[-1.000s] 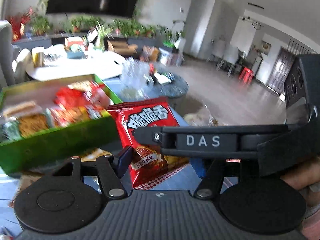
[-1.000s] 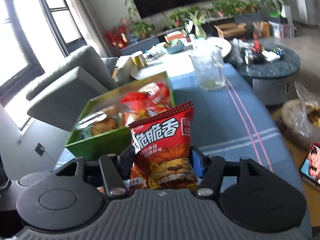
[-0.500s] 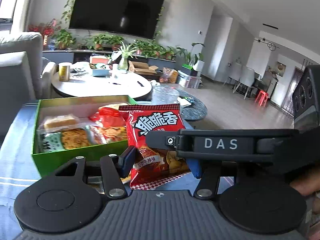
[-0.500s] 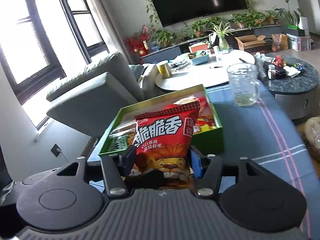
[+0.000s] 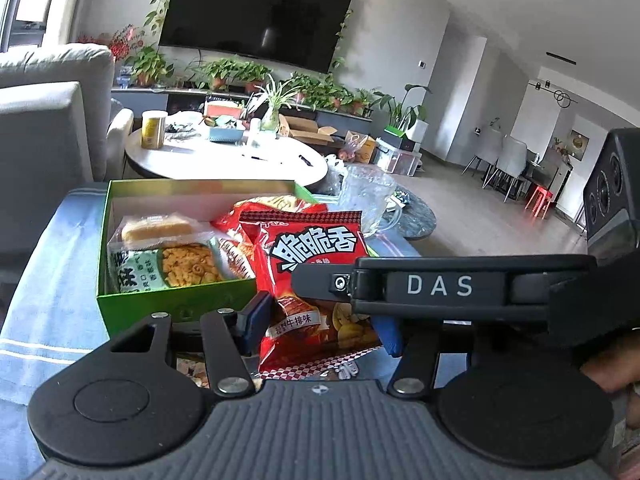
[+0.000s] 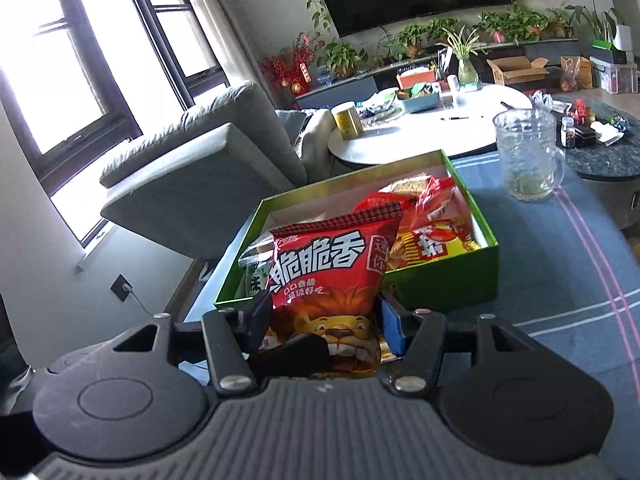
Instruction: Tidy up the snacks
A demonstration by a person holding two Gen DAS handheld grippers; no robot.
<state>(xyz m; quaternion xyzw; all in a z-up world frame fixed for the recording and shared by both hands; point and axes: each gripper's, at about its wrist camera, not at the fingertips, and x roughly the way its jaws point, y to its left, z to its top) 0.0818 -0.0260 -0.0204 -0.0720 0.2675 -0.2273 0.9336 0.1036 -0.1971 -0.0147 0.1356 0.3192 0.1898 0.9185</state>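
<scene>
In the left wrist view my left gripper [image 5: 320, 324] is shut on the lower part of a red snack bag [image 5: 316, 248] held upright just in front of the green box [image 5: 168, 304]. The box holds a green cracker pack [image 5: 168, 268], a small cake [image 5: 156, 228] and red packets. The black body of my right gripper [image 5: 440, 284] crosses in front of the bag. In the right wrist view my right gripper [image 6: 325, 320] is shut on a second red bag with a lion [image 6: 324, 264], upright before the green box [image 6: 444, 280].
A glass mug [image 6: 528, 156] stands on the blue striped cloth [image 6: 560, 264] right of the box. Behind are a round white table [image 6: 432, 136] with a yellow can [image 6: 348, 120], a grey sofa [image 6: 200, 168] at left and a dark round side table [image 6: 600, 152].
Both grippers have carried their red bags across toward the green box, which now sits straight ahead and closer. The left view has swung from blurred to steady.
</scene>
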